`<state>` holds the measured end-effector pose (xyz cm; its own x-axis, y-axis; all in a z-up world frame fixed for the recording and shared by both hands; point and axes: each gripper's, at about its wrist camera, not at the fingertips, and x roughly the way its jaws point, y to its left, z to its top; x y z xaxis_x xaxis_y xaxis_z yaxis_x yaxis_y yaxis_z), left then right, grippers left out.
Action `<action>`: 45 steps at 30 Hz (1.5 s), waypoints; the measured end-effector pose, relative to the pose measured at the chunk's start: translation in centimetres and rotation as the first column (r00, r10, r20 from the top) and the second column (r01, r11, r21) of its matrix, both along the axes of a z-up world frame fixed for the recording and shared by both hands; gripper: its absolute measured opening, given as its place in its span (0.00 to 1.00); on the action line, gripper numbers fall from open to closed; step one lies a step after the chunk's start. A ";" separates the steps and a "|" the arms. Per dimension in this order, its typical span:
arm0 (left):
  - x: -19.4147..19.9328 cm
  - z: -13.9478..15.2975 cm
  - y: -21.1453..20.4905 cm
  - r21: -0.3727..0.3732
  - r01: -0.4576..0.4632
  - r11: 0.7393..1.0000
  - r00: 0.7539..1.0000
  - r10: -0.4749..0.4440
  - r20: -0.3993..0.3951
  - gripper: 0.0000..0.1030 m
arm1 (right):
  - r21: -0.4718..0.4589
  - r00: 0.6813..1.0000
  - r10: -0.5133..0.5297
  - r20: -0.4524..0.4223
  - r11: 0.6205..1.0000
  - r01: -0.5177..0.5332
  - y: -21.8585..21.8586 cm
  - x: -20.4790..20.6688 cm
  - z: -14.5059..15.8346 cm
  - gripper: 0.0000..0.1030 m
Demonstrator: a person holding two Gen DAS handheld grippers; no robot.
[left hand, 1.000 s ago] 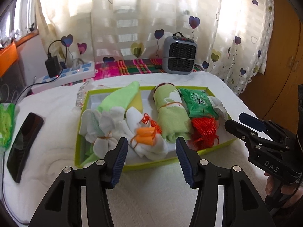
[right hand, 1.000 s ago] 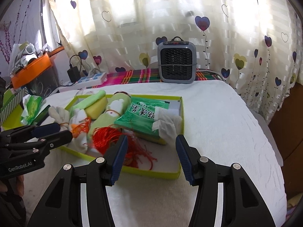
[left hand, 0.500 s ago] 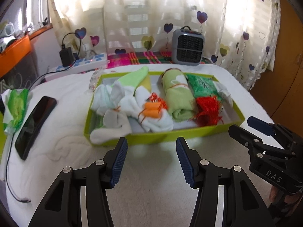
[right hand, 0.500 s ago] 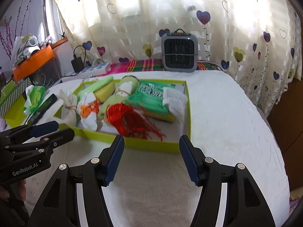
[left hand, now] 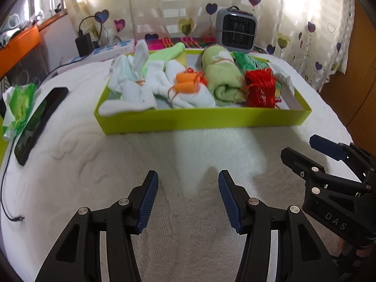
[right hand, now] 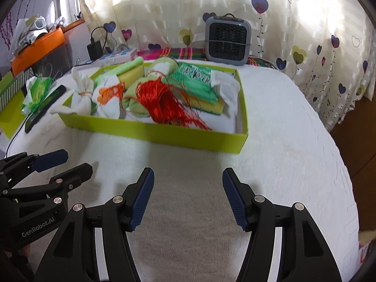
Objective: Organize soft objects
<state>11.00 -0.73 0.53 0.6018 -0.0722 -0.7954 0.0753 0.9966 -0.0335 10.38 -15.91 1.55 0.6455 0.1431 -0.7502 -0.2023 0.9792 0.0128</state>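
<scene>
- Left gripper (left hand: 188, 181) at 6 o'clock: fingers spread wide, nothing between them, just white blanket (left hand: 188, 235) under the tips.
- Right gripper (right hand: 188, 177), same deal: fingers apart, empty, touching nothing.
- Green tray (left hand: 202, 119) sits up at 12, packed with white socks (left hand: 131, 94), a green towel roll (left hand: 223, 77) and red string (left hand: 260, 87).
- Phone (left hand: 40, 122) at 10.

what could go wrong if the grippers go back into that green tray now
The loose red cord bundle trails strands toward the green tray front wall and could snag on open fingers. The white cloth drapes over the tray's near corner, so it may slide out. The two grippers sit close together and could bump.
</scene>
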 end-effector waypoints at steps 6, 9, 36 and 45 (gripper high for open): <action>-0.5 -0.3 -0.1 0.007 -0.027 1.000 0.999 0.027 0.019 0.51 | -0.023 0.999 -0.018 -0.032 1.000 0.017 0.1 -0.2 -0.8 0.60; -0.6 -0.4 -0.4 0.028 -0.031 0.999 0.999 0.031 0.029 0.51 | -0.018 0.999 -0.030 -0.038 0.999 0.029 -0.2 -0.2 -0.9 0.60; -0.6 -0.6 -0.5 0.034 -0.054 0.998 0.998 0.052 0.043 0.54 | -0.003 0.998 -0.038 -0.057 0.999 0.038 -0.4 -0.1 -1.3 0.69; -0.6 -0.6 -0.5 0.034 -0.054 0.998 0.998 0.052 0.043 0.54 | -0.003 0.998 -0.038 -0.057 0.999 0.038 -0.4 -0.1 -1.3 0.69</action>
<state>10.40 -1.25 -0.03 0.6369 -0.0115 -0.7709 0.0227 0.9997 0.0039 10.29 -16.31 0.27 0.6064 0.1177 -0.7864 -0.1641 0.9862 0.0210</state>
